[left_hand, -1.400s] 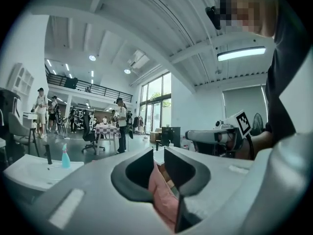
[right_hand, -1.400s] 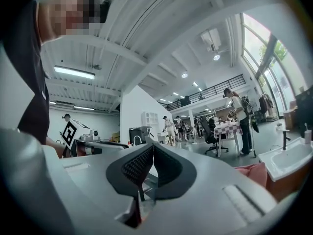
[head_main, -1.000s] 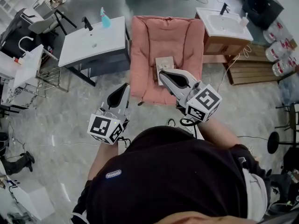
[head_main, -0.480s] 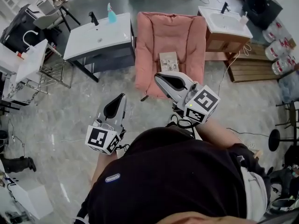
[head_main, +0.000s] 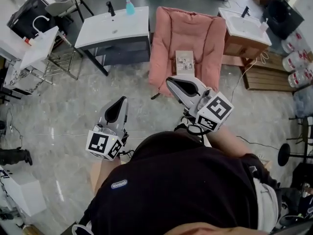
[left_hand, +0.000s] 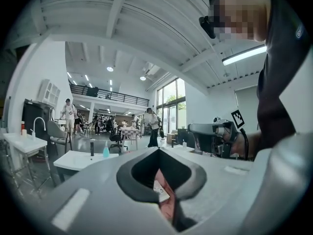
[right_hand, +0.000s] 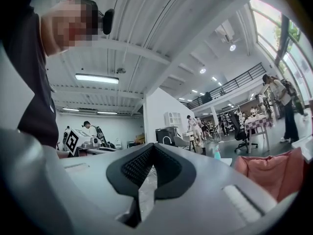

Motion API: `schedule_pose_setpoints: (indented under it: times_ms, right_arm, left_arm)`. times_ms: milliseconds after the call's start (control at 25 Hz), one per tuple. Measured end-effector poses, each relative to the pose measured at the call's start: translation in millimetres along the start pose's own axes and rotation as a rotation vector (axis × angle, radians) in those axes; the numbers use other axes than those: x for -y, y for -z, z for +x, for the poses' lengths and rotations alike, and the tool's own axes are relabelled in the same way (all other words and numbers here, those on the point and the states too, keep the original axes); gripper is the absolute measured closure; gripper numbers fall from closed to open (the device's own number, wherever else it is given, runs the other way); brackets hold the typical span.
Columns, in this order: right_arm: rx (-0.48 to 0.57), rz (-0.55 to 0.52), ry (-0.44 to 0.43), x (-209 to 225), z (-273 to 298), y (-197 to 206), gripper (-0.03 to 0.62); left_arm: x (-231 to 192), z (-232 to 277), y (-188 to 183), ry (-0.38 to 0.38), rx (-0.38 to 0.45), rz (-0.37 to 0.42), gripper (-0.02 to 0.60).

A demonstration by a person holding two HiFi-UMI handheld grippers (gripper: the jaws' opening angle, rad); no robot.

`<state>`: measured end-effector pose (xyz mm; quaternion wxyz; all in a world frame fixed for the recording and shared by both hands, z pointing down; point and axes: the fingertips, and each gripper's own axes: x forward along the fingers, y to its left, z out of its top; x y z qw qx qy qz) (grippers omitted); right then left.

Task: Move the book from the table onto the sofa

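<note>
The book [head_main: 185,62] lies flat on the seat of the pink sofa [head_main: 166,48], with nothing touching it. My right gripper [head_main: 168,80] hovers just short of the sofa's front edge, jaws together and empty. My left gripper [head_main: 122,100] hangs over the floor to the sofa's left, also closed with nothing in it. In the left gripper view the left gripper's [left_hand: 157,150] jaws meet, and through the gap below them show a strip of sofa and the book [left_hand: 160,192]. In the right gripper view the right gripper's [right_hand: 154,145] jaws meet, and the sofa [right_hand: 269,173] sits low right.
A white sink cabinet [head_main: 115,31] with a blue bottle [head_main: 129,5] stands left of the sofa. A wooden sink cabinet [head_main: 244,33] and a pallet [head_main: 266,77] are on its right. Large water bottles [head_main: 298,62] line the right edge. A cable trails over the marble floor.
Both grippers have drawn back from the sofa. The right gripper's tip, close to the book a second ago, now sits short of the seat's front edge. The book stays on the seat.
</note>
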<state>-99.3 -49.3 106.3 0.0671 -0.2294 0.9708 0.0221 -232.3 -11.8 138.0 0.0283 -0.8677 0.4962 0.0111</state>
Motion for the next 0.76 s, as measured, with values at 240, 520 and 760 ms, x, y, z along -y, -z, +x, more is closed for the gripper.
schedule_pose_setpoints:
  times_ms: [240,520,760]
  right_arm:
    - [-0.007,-0.002,-0.03,-24.6,18.0,5.3,0.565]
    - [-0.009,-0.006,-0.058,-37.1,27.0,5.7,0.566]
    - [-0.012,-0.01,-0.071,-44.3,37.7,5.5,0.566]
  left_arm:
    - [-14.4,-27.9,-4.4,-0.03,0.025,0.008,0.581]
    - [-21.3,-45.8,-4.6,-0.063,0.018,0.014,0.581]
    - [-29.6,-52.0,-2.8,-0.07,0.01,0.011,0.58]
